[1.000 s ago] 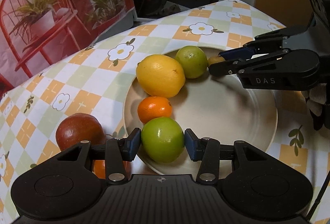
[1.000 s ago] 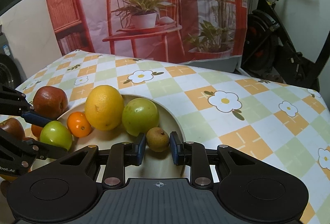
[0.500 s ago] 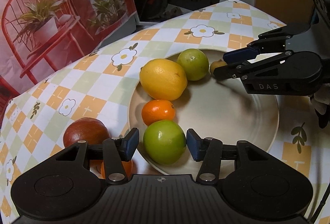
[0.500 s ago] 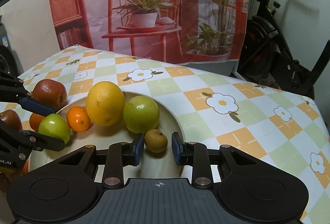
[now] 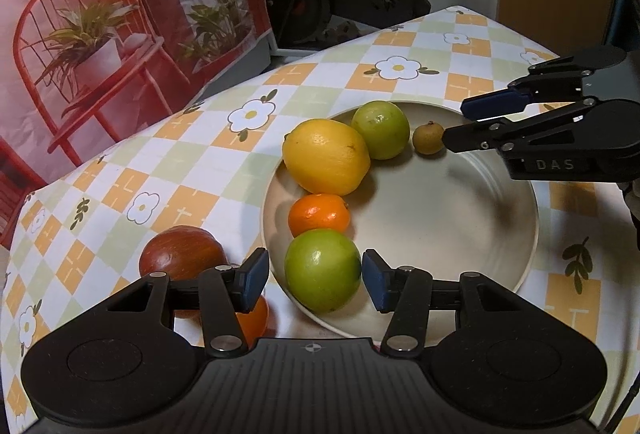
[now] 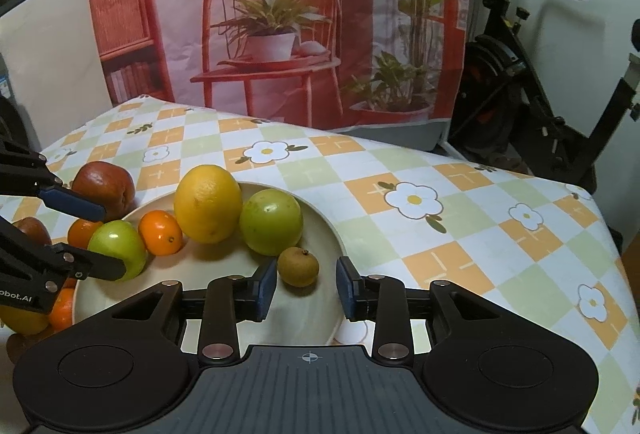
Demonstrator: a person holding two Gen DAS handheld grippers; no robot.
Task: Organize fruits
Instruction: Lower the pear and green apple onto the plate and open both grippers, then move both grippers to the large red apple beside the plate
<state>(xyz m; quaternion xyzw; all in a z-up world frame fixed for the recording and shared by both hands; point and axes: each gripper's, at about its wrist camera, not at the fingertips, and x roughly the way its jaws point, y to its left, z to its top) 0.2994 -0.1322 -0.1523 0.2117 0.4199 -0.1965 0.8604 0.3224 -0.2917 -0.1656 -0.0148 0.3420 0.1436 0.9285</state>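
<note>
A beige plate point(image 5: 500, 218) sits on the counter point(image 5: 192, 162), which is covered with a checked cloth printed with daisies. Along the plate's rim, from about 7 o'clock round to 12 in the left wrist view, five fruits lie in an arc: a green apple point(image 5: 322, 270), a small tangerine point(image 5: 319, 215) touching it, a large lemon point(image 5: 326, 156), a second green fruit point(image 5: 381, 129) pressed against the lemon, and a little brown longan point(image 5: 428, 139) just beside that.

The left gripper point(image 5: 312, 280) straddles the green apple. Its jaws have just been opening and now stand a little wider than the fruit, the blue pads point(image 5: 256, 276) clear of its skin on both sides.

The right gripper point(image 6: 306, 284) comes in from 3 o'clock in the left wrist view. Its jaws have just been opening too; they are narrow, with the longan point(image 6: 299, 266) just ahead of their tips and the pads point(image 6: 267, 288) not pressing on it.

Off the plate, at 9 o'clock from the green apple, a dark red apple point(image 5: 182, 258) rests on the cloth, with another orange fruit point(image 5: 252, 320) partly hidden behind the left gripper's finger. The right wrist view shows more fruit crowded at its left edge behind the left gripper point(image 6: 108, 238), too hidden to name.
</note>
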